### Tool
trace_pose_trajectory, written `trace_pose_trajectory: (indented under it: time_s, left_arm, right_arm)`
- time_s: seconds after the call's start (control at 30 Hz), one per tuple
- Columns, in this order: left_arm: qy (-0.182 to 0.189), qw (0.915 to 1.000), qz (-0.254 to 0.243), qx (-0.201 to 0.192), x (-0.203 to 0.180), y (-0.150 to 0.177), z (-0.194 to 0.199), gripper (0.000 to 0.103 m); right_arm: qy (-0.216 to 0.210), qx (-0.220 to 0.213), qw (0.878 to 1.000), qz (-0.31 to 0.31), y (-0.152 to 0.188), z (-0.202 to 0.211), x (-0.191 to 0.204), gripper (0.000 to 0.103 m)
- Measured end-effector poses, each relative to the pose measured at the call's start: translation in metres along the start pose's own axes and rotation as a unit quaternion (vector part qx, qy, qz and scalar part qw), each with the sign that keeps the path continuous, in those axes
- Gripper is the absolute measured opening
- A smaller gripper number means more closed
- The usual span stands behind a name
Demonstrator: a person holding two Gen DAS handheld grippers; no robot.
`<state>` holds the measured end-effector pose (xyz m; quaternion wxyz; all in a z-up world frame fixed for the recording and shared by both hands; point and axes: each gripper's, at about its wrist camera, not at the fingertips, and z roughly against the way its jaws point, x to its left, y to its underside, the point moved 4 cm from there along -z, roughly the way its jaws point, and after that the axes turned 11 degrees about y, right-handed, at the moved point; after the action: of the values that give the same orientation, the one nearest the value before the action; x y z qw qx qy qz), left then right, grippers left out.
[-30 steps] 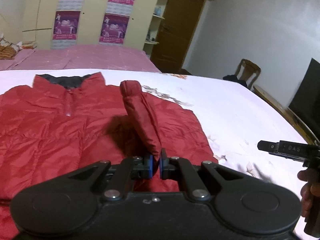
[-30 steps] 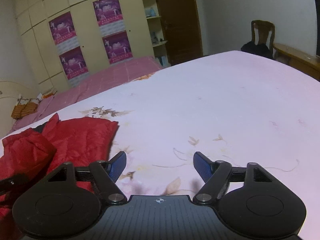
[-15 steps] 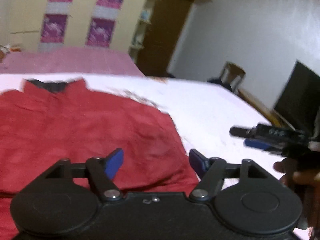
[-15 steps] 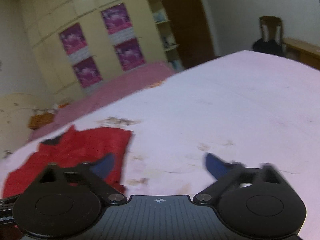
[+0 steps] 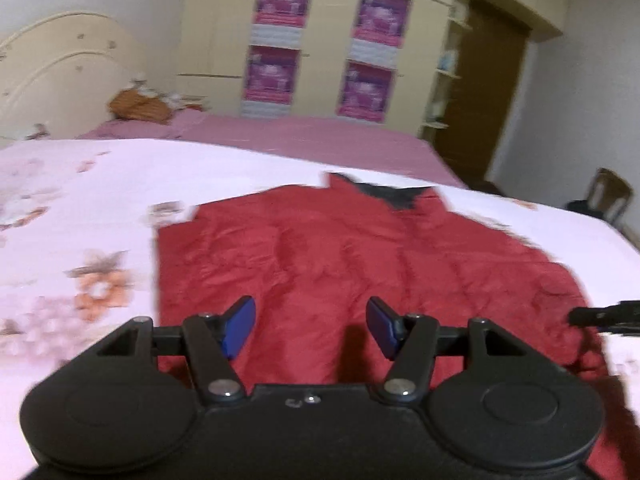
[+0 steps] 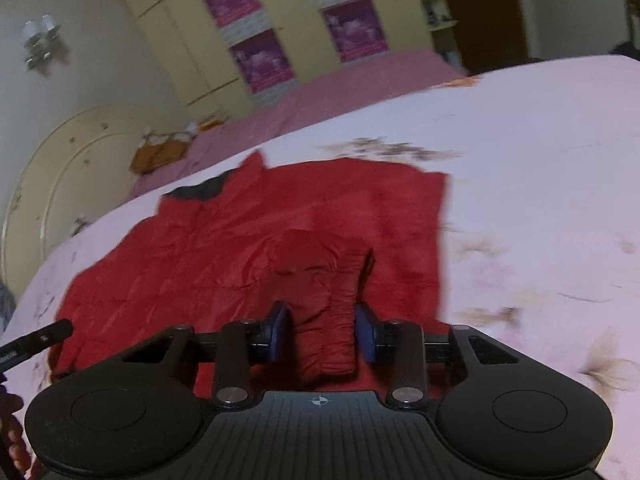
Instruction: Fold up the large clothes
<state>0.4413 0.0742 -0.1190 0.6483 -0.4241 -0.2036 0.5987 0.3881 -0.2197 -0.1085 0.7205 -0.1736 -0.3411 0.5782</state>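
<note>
A red padded jacket (image 5: 360, 256) with a dark collar lies spread flat on the pale floral bedsheet (image 5: 80, 208). My left gripper (image 5: 311, 326) is open and empty, hovering over the jacket's near hem. In the right wrist view the jacket (image 6: 224, 248) lies with a sleeve (image 6: 324, 292) folded over its body. My right gripper (image 6: 322, 334) is closed on that sleeve's cuff end, the blue pads pressing both sides. The right gripper's tip shows at the right edge of the left wrist view (image 5: 604, 314).
A pink bed (image 5: 280, 136) lies behind, with a cream headboard (image 5: 60, 80) at the left and orange items by the pillow. A wardrobe with purple posters (image 5: 320, 48) and a brown door (image 5: 492, 92) stand at the back. A chair (image 5: 608, 196) is at the far right.
My left gripper let go of the sleeve, opened and swung left over the jacket. My right gripper moved from the bare sheet onto the jacket and closed on the sleeve.
</note>
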Motion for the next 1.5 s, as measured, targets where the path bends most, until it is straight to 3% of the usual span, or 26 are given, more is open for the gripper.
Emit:
trace_pose_trajectory:
  time_s: [0.1,0.2,0.33,0.47,0.5,0.53,0.57,0.63,0.7,0.73,0.8,0.87,0.9,0.93,0.97,1.1,1.27,1.5]
  left_arm:
    - [-0.011,0.9997,0.019,0.006,0.027,0.001,0.004,0.059]
    - [0.009,0.9995,0.019,0.022,0.035,0.005,0.004,0.059]
    - [0.039,0.9990,-0.002,0.024,0.023,0.009,-0.005,0.060]
    - [0.047,0.9985,-0.010,0.024,0.014,0.009,-0.016,0.062]
    - [0.050,0.9986,0.000,0.017,0.017,0.006,-0.015,0.062]
    - [0.050,0.9987,0.007,0.006,0.020,0.003,-0.013,0.062]
    - [0.049,0.9987,0.012,-0.005,0.023,0.000,-0.012,0.061]
    - [0.041,0.9988,0.026,-0.004,0.034,-0.003,-0.014,0.061]
    - [0.056,0.9965,0.040,0.046,0.044,0.004,-0.029,0.061]
    - [0.062,0.9953,0.032,0.067,0.044,0.007,-0.035,0.061]
    - [0.061,0.9956,0.017,0.070,0.044,0.004,-0.033,0.061]
    - [0.061,0.9971,0.014,0.043,0.048,-0.008,-0.023,0.063]
    - [0.059,0.9979,0.012,0.025,0.050,-0.013,-0.020,0.067]
    - [0.054,0.9984,0.012,0.005,0.053,-0.021,-0.018,0.078]
    - [0.051,0.9986,0.016,-0.003,0.056,-0.028,-0.021,0.080]
    - [0.053,0.9984,0.015,0.009,0.060,-0.044,-0.053,0.077]
    - [0.035,0.9965,0.000,0.076,0.065,-0.030,-0.094,0.077]
    - [0.027,0.9963,-0.017,0.080,0.062,-0.028,-0.092,0.076]
  right_arm:
    - [-0.010,-0.002,0.999,0.036,0.006,-0.009,0.032,0.038]
    - [0.008,0.000,0.999,0.049,0.007,-0.020,0.047,0.038]
    - [0.050,0.005,0.997,0.054,0.012,-0.020,0.035,0.038]
    - [0.057,-0.014,0.998,0.015,0.005,-0.008,0.019,0.038]
    - [0.056,-0.024,0.998,0.003,0.002,-0.004,0.017,0.040]
    - [0.054,-0.027,0.998,-0.004,-0.003,-0.004,0.017,0.049]
    - [0.053,-0.029,0.998,-0.008,-0.006,-0.007,0.017,0.071]
    - [0.051,-0.023,0.998,0.003,-0.008,-0.014,0.020,0.072]
    - [0.075,0.006,0.997,0.035,-0.001,-0.026,0.023,0.019]
    - [0.085,0.013,0.995,0.042,0.004,-0.027,0.023,0.019]
    - [0.090,0.017,0.995,0.049,0.011,-0.025,0.021,0.019]
    - [0.101,-0.003,0.994,0.049,0.006,-0.014,0.022,0.020]
    - [0.102,-0.030,0.993,0.043,-0.001,-0.004,0.024,0.020]
    - [0.099,-0.048,0.993,0.041,-0.007,0.001,0.027,0.020]
    - [0.096,-0.059,0.993,0.044,-0.015,0.003,0.031,0.020]
    - [0.092,-0.050,0.992,0.076,-0.031,-0.024,0.055,0.020]
    - [0.106,0.004,0.986,0.130,-0.016,-0.079,0.066,0.019]
    - [0.129,-0.012,0.982,0.139,-0.009,-0.082,0.067,0.020]
